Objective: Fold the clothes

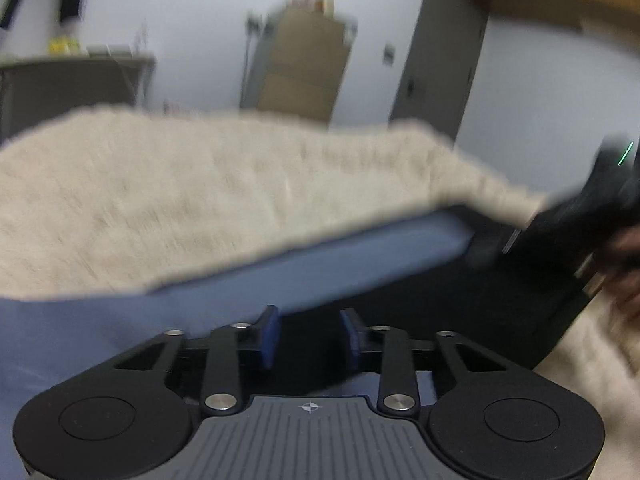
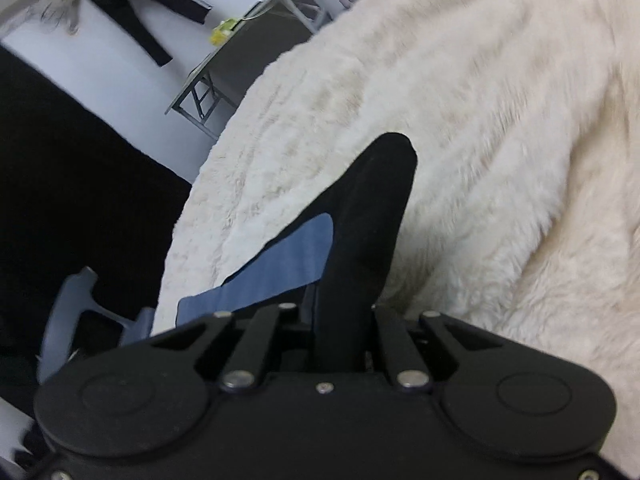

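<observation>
— What do we have in the right gripper (image 2: 344,320)?

— Its jaws are pinched tight on a fold of the black-and-blue garment (image 2: 360,216), which pokes up and away from us over the cream fleece blanket (image 2: 460,120).

— And our left gripper (image 1: 308,340)?

— Narrowly parted, blue pads (image 1: 269,338) a small gap apart. Dark cloth lies between them, but the blur keeps us from saying they press it.

— The garment's lie?

— From the left view, its blue edge runs slantwise, lower left to upper right, towards the right gripper.
</observation>
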`<state>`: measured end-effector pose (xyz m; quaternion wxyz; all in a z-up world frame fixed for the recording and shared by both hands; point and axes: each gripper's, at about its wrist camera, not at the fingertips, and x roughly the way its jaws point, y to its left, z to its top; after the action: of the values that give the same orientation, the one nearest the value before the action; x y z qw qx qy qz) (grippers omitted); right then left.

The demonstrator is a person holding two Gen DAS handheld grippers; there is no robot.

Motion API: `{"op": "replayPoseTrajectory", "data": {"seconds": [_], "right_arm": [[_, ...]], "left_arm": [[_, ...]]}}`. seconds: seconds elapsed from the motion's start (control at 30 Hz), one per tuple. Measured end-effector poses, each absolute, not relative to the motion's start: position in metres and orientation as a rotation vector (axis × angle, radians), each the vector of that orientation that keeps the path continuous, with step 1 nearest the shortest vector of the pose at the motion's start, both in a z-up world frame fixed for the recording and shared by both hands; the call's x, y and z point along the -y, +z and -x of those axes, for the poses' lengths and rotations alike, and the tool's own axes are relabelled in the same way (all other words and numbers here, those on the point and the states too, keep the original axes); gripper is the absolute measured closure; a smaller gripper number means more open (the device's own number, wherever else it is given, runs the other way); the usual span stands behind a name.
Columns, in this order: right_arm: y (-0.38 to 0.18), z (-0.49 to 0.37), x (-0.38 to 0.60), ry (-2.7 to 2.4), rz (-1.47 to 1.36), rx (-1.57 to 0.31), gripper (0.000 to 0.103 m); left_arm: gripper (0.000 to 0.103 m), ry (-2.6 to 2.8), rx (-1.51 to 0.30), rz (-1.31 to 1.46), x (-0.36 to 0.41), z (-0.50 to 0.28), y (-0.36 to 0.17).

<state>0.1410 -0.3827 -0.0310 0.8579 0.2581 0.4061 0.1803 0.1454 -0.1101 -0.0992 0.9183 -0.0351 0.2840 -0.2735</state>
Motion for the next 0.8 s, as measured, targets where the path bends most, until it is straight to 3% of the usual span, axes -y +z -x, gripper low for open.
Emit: {"op": "replayPoseTrajectory", "data": {"seconds": [0.1, 0.2, 0.5, 0.67, 0.8], "right_arm": [[-0.017, -0.142, 0.369, 0.338, -0.466, -0.88, 0.096], [-0.001, -0.142, 0.347, 0.328, -0.4, -0.874, 0.096], [0.02, -0.143, 0.294, 0.34, -0.298, -0.88, 0.096], [0.042, -0.148, 0.245, 0.417, -0.277, -0.875, 0.095], [0.048, -0.161, 0.192, 0.51, -0.301, -0.891, 0.092]], "left_arm": [[0.084, -0.559, -0.584, 0.028, 0.121, -0.142, -0.106], [0.095, -0.563, -0.573, 0.001, 0.123, -0.135, -0.097], [0.095, -0.598, -0.61, -0.003, 0.132, -0.134, -0.108], [0.095, -0.523, -0.576, 0.206, 0.074, -0.128, -0.086], [0.094, -0.359, -0.463, 0.296, 0.001, -0.112, -0.038]]}}
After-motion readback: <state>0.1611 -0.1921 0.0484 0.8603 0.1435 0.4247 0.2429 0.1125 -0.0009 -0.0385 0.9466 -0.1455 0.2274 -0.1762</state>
